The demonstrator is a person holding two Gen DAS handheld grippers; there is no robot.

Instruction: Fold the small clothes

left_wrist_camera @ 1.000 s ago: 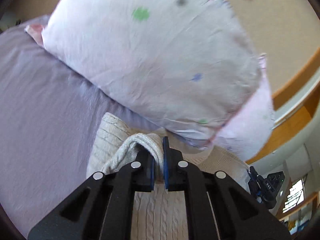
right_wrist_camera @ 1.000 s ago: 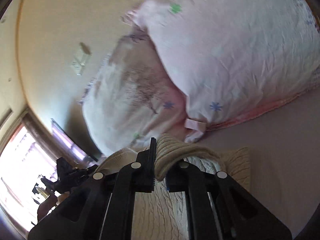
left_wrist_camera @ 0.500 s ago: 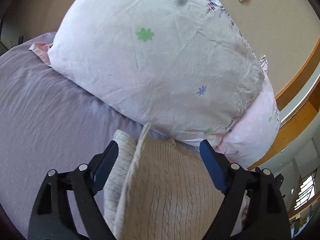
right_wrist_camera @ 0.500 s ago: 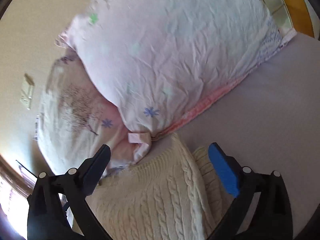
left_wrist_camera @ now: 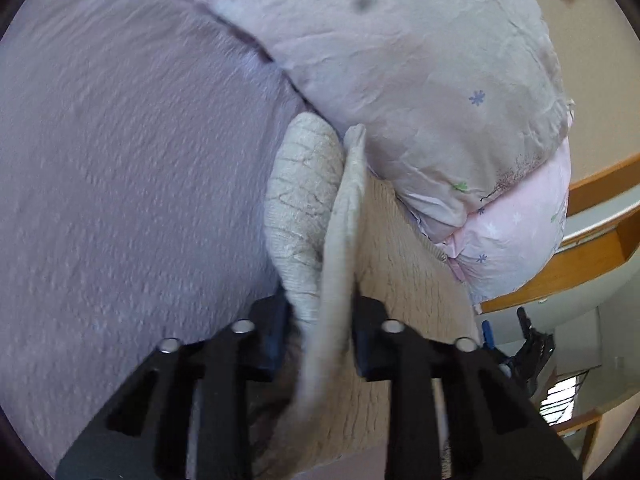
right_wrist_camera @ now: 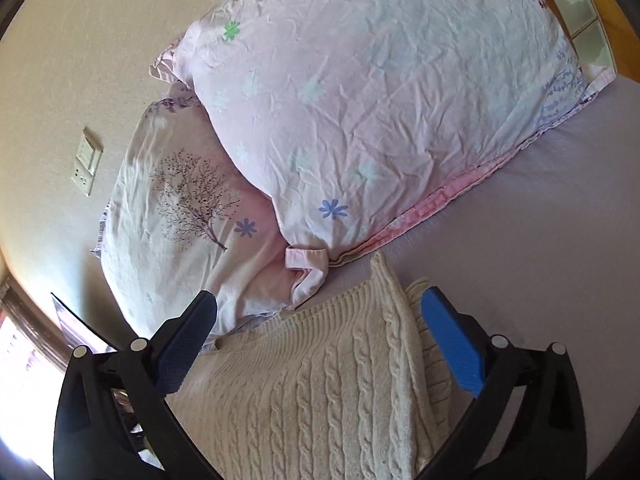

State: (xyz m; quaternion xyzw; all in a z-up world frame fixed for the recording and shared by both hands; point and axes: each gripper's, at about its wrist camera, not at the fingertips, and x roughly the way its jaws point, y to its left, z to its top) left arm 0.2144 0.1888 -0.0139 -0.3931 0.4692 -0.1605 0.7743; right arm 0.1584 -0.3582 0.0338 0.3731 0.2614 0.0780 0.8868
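Note:
A cream cable-knit sweater [left_wrist_camera: 304,200] lies on the purple bed sheet [left_wrist_camera: 120,160], close to the pillows. My left gripper [left_wrist_camera: 320,344] is shut on a raised fold of the sweater, which stands up between its blue pads. In the right wrist view the sweater [right_wrist_camera: 320,392] lies folded below my right gripper [right_wrist_camera: 320,340], which is wide open and empty above it, its blue pads on either side of the knit.
Two pink floral pillows [right_wrist_camera: 360,100] [right_wrist_camera: 176,216] lie stacked against the beige wall just beyond the sweater. A wall socket [right_wrist_camera: 86,166] is on the wall. A wooden bed frame [left_wrist_camera: 592,208] shows at the right. Purple sheet [right_wrist_camera: 560,240] extends to the right.
Both grippers let go of the sweater edge half a second ago. The left gripper has since moved in and shut on a fold of the sweater. The right gripper stays open.

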